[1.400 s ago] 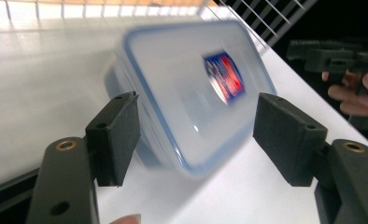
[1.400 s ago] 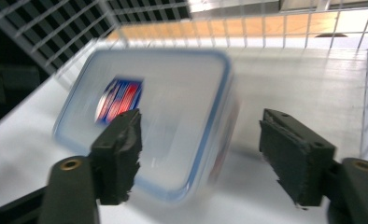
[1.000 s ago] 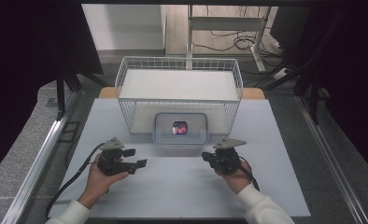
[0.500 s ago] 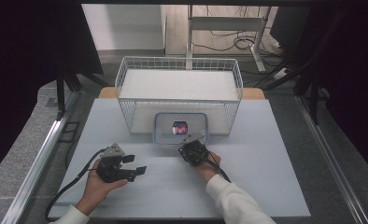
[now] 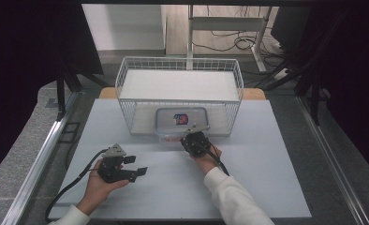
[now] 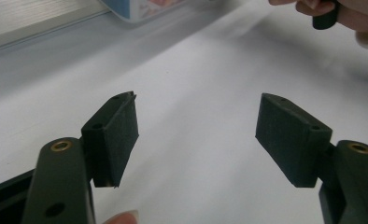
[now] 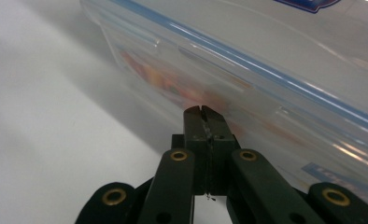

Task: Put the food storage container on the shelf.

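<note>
The lidded clear food box (image 5: 181,123) sits on the white surface (image 5: 248,178), touching the wire basket (image 5: 126,79). The right gripper (image 7: 204,111), fingers pressed shut on nothing, noses against its near wall and might shove it crooked into the basket. The right gripper view reveals reddish food inside, while the left gripper (image 6: 197,135) hangs wide open, well apart.

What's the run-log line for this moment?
right gripper: shut, tips at lidded plastic container | left gripper: open, idle over table | wire basket: behind container
</note>
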The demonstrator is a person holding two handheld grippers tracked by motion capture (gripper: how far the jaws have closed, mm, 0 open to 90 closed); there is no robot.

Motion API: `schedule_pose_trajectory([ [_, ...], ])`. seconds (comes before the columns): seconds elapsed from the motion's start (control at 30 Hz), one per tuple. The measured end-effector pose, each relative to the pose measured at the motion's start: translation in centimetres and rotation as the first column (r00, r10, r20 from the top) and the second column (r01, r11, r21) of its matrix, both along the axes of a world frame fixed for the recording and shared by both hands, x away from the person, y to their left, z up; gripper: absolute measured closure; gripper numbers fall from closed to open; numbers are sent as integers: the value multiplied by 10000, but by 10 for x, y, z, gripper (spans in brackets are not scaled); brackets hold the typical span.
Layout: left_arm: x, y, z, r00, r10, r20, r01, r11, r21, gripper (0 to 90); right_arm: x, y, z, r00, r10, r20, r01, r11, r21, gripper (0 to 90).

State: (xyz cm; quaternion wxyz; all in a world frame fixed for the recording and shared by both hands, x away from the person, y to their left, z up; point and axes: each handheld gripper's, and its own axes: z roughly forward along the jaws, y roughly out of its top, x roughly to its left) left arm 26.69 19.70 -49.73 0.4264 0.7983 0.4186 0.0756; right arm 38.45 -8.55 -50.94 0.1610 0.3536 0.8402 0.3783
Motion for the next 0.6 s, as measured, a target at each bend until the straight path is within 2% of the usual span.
schedule_pose_trajectory([
  [0.17, 0, 1, 1, 9999, 103, 98, -104, 9999, 81, 293, 9, 6, 0, 10000, -30, 73, 30, 10000, -81, 891],
  [0.33, 0, 1, -1, 10000, -8, 89, 5, 9995, 317, 292, 26, 12, 1, 9995, -319, -71, 319, 9995, 27, 891],
  [0.6, 0, 1, -1, 9999, -1, 110, -2, 9996, 278, 293, 37, 12, 0, 9980, -586, -227, 592, 9979, 254, 891],
])
